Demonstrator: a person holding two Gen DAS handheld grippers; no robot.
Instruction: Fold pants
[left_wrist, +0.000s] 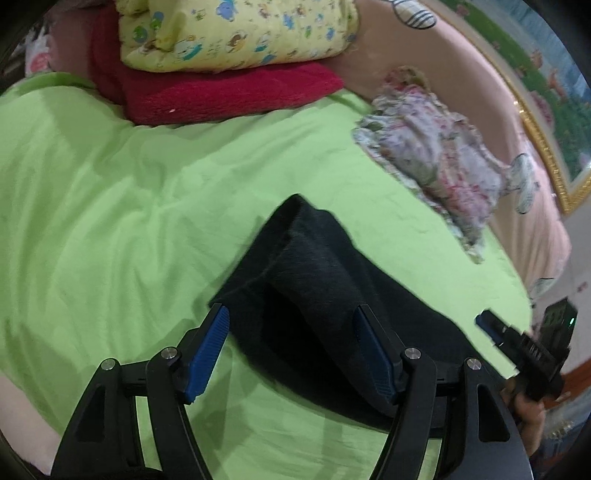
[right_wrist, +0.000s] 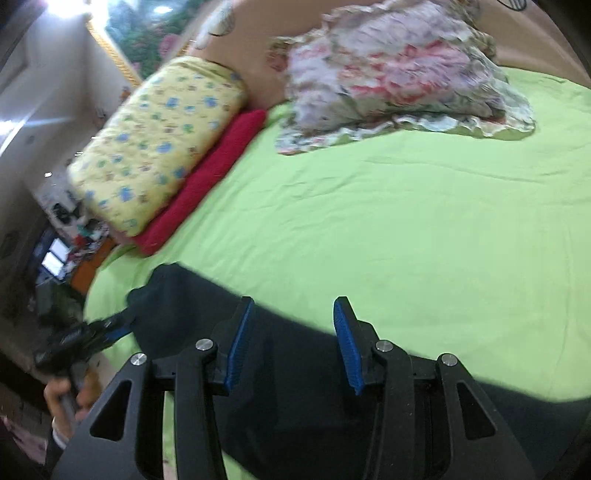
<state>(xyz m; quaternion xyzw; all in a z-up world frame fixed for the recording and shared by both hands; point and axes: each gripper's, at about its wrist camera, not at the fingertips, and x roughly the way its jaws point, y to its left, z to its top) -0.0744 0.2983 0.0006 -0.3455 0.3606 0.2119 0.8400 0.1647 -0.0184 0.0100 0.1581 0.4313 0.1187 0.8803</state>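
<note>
Dark pants (left_wrist: 317, 291) lie on the green bed sheet (left_wrist: 110, 206), partly folded with a raised fold on top. My left gripper (left_wrist: 291, 314) is open above their near end, fingers apart and empty. In the right wrist view the pants (right_wrist: 288, 373) stretch across the bottom of the frame. My right gripper (right_wrist: 293, 306) is open over them, holding nothing. The right gripper also shows in the left wrist view (left_wrist: 517, 339) at the pants' right side, and the left gripper shows in the right wrist view (right_wrist: 92, 334) at their left end.
A yellow patterned quilt (left_wrist: 236, 29) rests on a red blanket (left_wrist: 229, 96) at the head of the bed. A floral pillow (left_wrist: 436, 155) lies against the pink headboard (left_wrist: 461, 59). A cluttered floor area (right_wrist: 55, 258) lies past the bed's left edge.
</note>
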